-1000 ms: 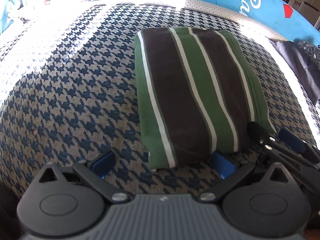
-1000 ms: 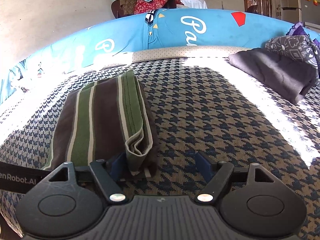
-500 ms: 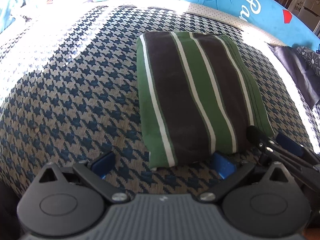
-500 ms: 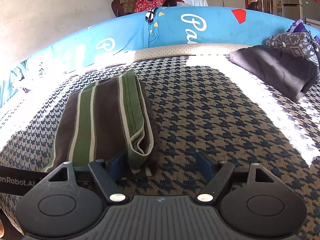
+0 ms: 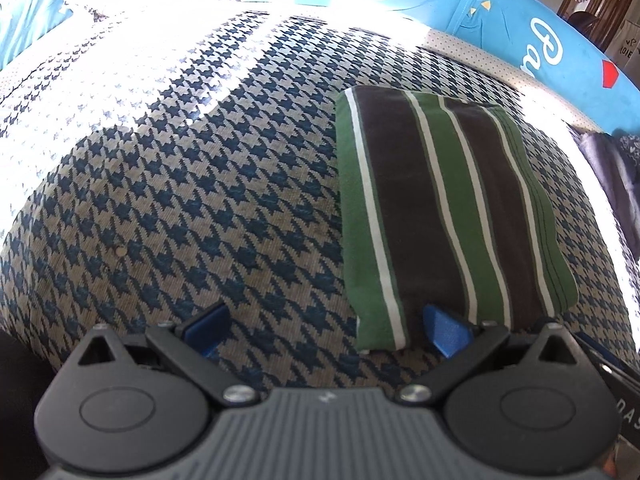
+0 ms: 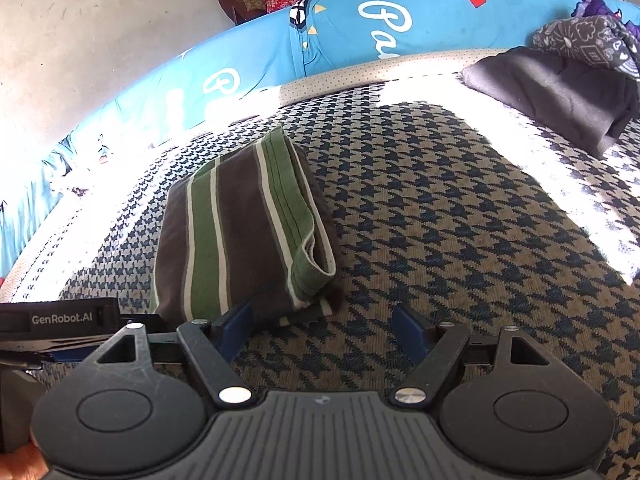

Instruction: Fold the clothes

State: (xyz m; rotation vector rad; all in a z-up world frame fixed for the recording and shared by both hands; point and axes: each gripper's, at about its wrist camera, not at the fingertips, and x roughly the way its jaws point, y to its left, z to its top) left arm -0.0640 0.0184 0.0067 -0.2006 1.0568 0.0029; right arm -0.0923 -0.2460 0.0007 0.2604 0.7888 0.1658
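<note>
Left wrist view: navy-and-tan houndstooth woven bedcover (image 5: 168,200) fills the left and centre of the frame. Left gripper (image 5: 326,326), blue pads, sits bottom centre; jaws wide apart, holding nothing, right pad at the near edge of the cloth. Folded green, brown and white striped garment (image 5: 440,216) lies flat right of centre. Blue printed sheet (image 5: 500,12) runs along the top right.

Right wrist view: same garment (image 6: 236,236) lies left of centre, its layered open edge facing right. Right gripper (image 6: 322,330) at bottom centre, jaws spread wide, nothing between them; left pad just beside the garment's near edge. Dark grey crumpled cloth pile (image 6: 556,92) upper right, well apart
</note>
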